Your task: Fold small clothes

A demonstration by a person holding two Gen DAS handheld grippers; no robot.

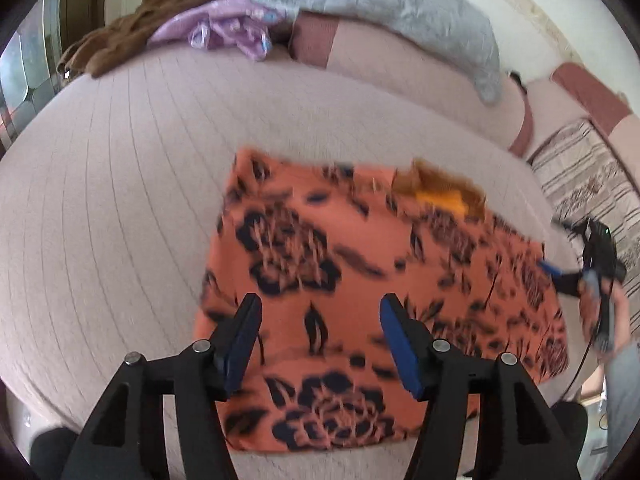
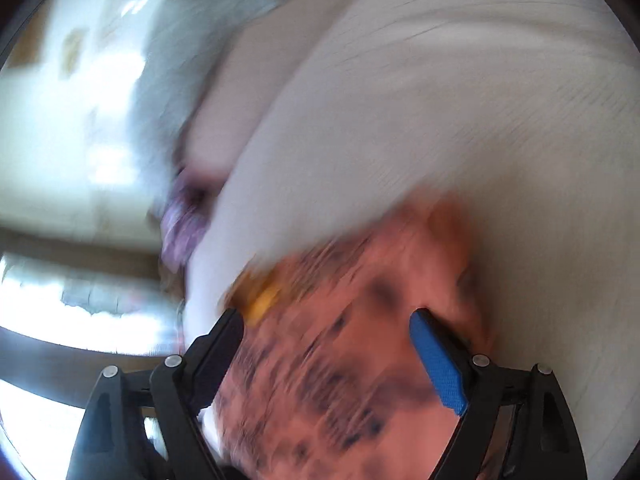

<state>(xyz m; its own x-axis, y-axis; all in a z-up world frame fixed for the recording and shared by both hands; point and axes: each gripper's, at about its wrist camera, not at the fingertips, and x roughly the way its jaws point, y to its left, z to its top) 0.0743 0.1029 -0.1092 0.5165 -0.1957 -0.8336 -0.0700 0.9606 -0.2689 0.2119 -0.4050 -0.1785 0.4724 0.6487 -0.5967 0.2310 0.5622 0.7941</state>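
Observation:
An orange garment with a dark flower print (image 1: 360,280) lies flat in a rough rectangle on the pale pink ribbed cover (image 1: 120,200). Its neck opening shows a yellow-brown inside (image 1: 440,196) at the far edge. My left gripper (image 1: 320,304) hovers over the garment's near half, jaws open, with nothing pinched between them. The right gripper (image 1: 560,276), held in a hand, is at the garment's right edge. In the blurred right wrist view, the right gripper (image 2: 326,316) stands wide open above the same garment (image 2: 340,380), with no cloth between its fingers.
At the back lie a brown cloth (image 1: 132,36), a lilac garment (image 1: 224,28) and a grey fluffy pillow (image 1: 400,12). Pink cushions (image 1: 400,60) line the far side. A striped fabric (image 1: 588,176) is at the right.

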